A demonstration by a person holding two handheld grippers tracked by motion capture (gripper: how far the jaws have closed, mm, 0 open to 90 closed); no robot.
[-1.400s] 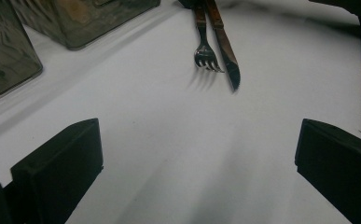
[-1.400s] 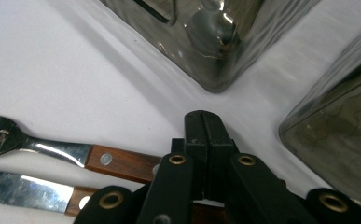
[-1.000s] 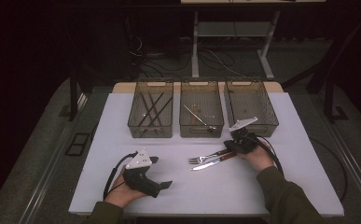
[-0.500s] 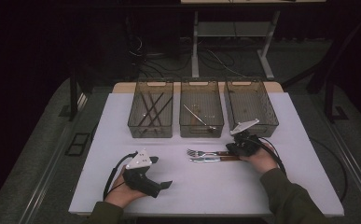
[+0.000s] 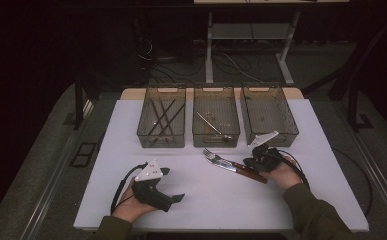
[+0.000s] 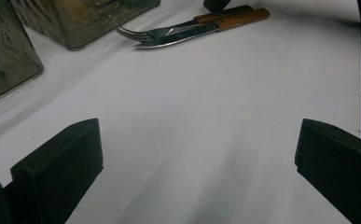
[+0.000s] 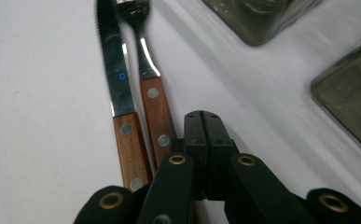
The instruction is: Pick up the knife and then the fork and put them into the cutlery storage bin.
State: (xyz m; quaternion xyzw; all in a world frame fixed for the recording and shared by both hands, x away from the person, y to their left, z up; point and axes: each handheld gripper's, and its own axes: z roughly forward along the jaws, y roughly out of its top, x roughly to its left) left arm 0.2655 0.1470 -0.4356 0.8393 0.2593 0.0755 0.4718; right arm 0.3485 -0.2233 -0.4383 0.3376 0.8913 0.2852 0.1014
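Observation:
A fork [image 5: 211,154] and a serrated knife [image 5: 233,166], both with riveted wooden handles, lie side by side on the white table [image 5: 221,200]. My right gripper [image 5: 254,161] is shut with nothing between its jaws. In the right gripper view its tip [image 7: 205,125] rests just right of the fork [image 7: 156,105], while the knife [image 7: 115,74] lies left of the fork. My left gripper [image 5: 172,184] stands open near the front left. Its jaws point across bare table toward the distant fork [image 6: 138,33] and knife [image 6: 183,38].
Three clear bins stand in a row at the back. The left bin [image 5: 161,141] holds dark sticks, the middle bin [image 5: 216,141] a metal utensil, and the right bin [image 5: 282,131] looks bare. Cables trail from both grippers. The table's front edge is close to both hands.
The fork and knife have swung round on the table, heads now nearer the bins and handles nearer the front. The right gripper shifted slightly with them. The left gripper has not moved.

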